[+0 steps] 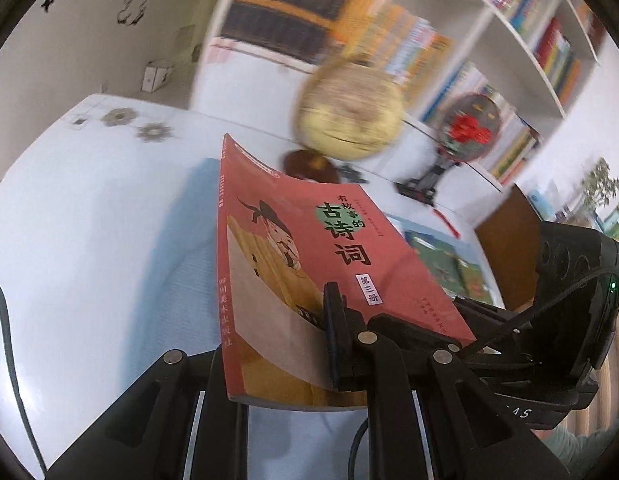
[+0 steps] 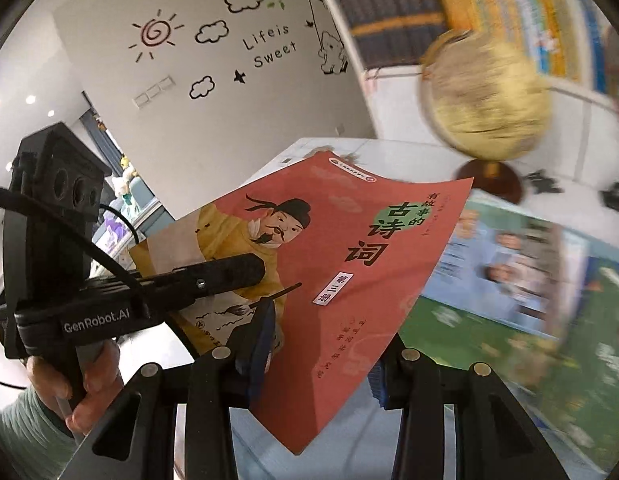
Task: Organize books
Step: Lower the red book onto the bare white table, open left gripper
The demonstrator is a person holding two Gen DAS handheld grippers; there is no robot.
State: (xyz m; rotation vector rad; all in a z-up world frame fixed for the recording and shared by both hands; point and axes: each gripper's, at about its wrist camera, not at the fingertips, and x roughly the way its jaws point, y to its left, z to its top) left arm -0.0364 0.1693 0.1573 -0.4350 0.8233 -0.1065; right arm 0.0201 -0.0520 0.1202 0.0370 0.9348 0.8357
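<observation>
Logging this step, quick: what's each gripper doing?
Left gripper: shut on the red book.
Right gripper: shut on the same red book.

Both tongs, left (image 1: 277, 344) and right (image 2: 321, 356), clamped shut.

Red paperback (image 1: 309, 264) held tilted above table, cover slightly bowed, seemingly.

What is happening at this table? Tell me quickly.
A person with a gripper in each hand is holding a red book above the white table. The left gripper is clamped on it near the spine. The book's lower edge sits between the right gripper's jaws, though whether they press on it is unclear. Another picture book lies on the table; a globe and filled bookshelves stand behind.
</observation>
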